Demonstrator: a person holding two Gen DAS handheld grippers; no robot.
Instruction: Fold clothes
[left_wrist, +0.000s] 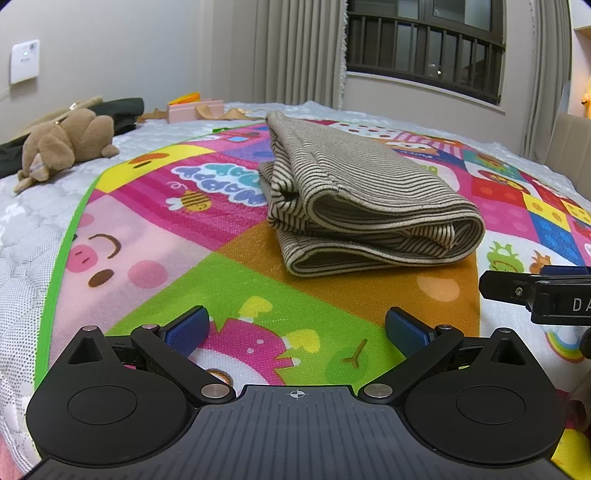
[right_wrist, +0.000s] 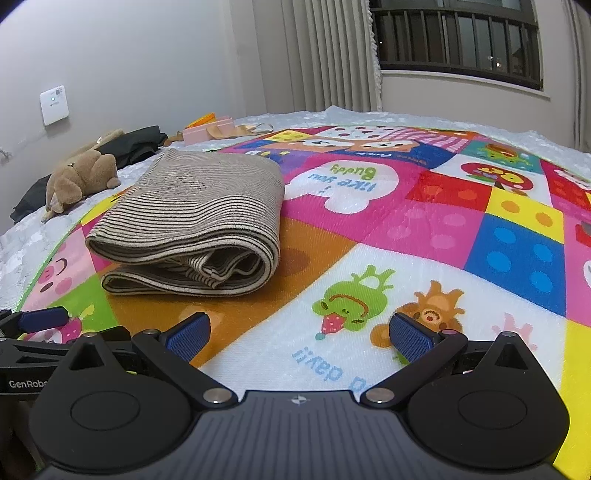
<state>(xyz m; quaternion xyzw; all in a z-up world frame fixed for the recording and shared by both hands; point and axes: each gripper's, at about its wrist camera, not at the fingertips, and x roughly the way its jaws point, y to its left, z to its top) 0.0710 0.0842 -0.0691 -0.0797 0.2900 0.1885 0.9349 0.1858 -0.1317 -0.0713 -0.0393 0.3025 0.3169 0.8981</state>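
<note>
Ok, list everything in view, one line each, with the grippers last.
Striped garment: one, beige with dark stripes, folded on the mat.
Play mat: one, multicoloured cartoon print, spread over the bed.
Bed cover: one, white quilted, under the mat.
Plush toy: one, brown, lying left on the bed.
Dark clothing: one heap, black, behind the toy.
Pink box: one, at the far edge.
Curtain: beige, beside the window.
Left gripper: open, empty.
Right gripper: open, empty.

You've got the folded garment (left_wrist: 354, 199) sitting on the play mat (left_wrist: 155, 229) ahead of both grippers, plush toy (left_wrist: 66, 144) off to its left on the bed (left_wrist: 22, 236)
</note>
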